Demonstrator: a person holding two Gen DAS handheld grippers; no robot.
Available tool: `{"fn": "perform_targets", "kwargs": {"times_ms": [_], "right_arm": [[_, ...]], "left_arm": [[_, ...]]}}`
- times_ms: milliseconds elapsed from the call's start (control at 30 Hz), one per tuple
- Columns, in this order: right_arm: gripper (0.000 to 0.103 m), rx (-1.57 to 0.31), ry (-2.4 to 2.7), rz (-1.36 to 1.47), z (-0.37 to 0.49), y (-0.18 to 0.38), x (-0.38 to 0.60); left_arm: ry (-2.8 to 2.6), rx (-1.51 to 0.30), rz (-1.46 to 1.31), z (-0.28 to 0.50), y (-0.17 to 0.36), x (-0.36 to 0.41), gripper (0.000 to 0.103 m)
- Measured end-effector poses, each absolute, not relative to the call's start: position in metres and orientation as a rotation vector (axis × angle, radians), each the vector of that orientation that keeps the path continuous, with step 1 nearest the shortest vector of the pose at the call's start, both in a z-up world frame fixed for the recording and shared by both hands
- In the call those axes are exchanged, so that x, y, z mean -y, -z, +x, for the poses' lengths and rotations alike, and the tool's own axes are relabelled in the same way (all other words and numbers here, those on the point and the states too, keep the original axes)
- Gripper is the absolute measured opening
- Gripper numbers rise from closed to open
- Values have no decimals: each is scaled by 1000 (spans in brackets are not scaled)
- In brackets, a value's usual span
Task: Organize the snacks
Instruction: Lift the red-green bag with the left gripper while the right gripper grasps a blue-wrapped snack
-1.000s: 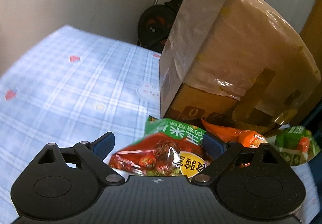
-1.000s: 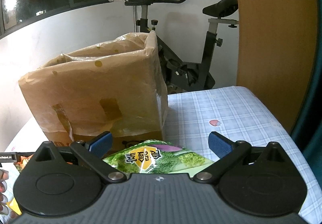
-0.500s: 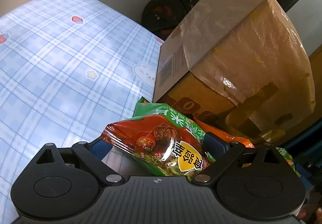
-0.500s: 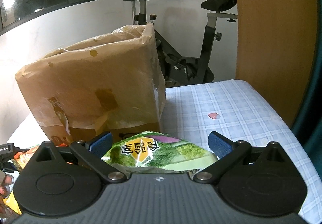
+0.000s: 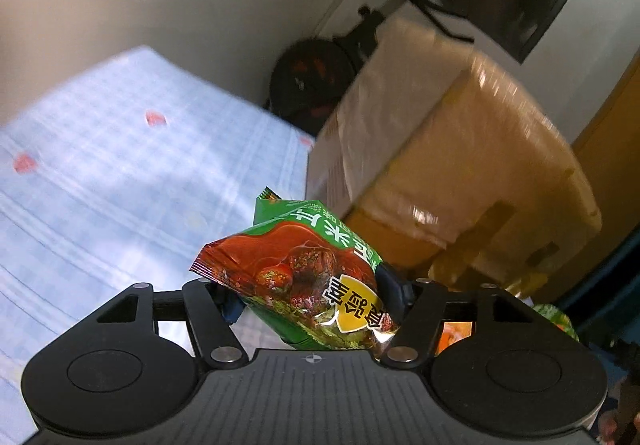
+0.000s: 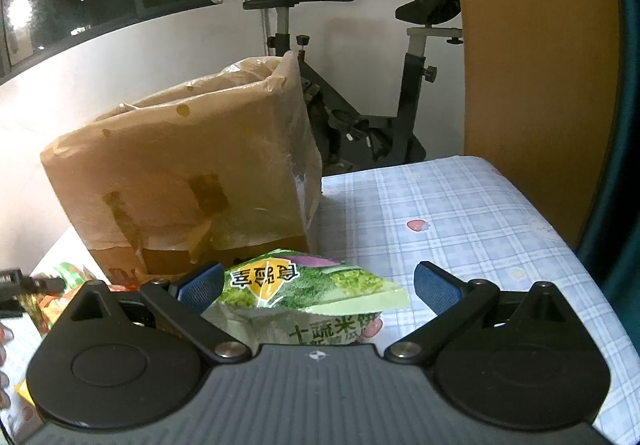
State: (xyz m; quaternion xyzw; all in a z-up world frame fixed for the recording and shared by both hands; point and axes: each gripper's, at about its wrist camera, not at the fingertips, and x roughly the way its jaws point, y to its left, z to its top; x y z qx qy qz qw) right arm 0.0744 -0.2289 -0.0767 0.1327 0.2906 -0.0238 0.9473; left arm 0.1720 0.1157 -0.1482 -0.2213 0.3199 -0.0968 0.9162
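My left gripper (image 5: 312, 299) is shut on a red and green snack packet (image 5: 304, 277) and holds it up above the blue checked cloth (image 5: 120, 181), left of the tall cardboard box (image 5: 452, 173). My right gripper (image 6: 318, 283) is open, its jaws wide apart around a light green snack packet (image 6: 316, 289) that lies on the cloth in front of the box (image 6: 188, 173). The box's inside is hidden in both views.
Several other snack packets (image 6: 56, 289) lie left of the box base, also seen low right in the left wrist view (image 5: 552, 321). An exercise bike (image 6: 360, 93) stands behind the table. A wooden panel (image 6: 532, 65) rises at the right. The cloth's right edge (image 6: 560, 229) falls away.
My left gripper has closed on the red and green packet and lifted it off the pile. My right gripper has come closer over the light green packet and stays open.
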Motion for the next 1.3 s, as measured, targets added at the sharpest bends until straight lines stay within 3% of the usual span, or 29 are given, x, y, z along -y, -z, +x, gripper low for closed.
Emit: {"fn": "perform_targets", "kwargs": {"times_ms": [267, 433, 567, 733, 900, 1300], "right_arm": [[101, -613, 1, 248, 60, 86, 222], [90, -663, -8, 248, 55, 101, 220], [66, -728, -43, 299, 52, 116, 221], [47, -801, -130, 361, 49, 134, 211], [10, -835, -183, 402, 51, 142, 200], [10, -872, -161, 456, 61, 149, 203]], "left_arm": [[99, -562, -405, 142, 123, -124, 68], [68, -556, -427, 130, 124, -124, 68], [73, -553, -434, 122, 124, -122, 68], [97, -546, -440, 106, 128, -120, 68], [133, -547, -424, 101, 130, -115, 68], [163, -547, -437, 90, 133, -116, 68]]}}
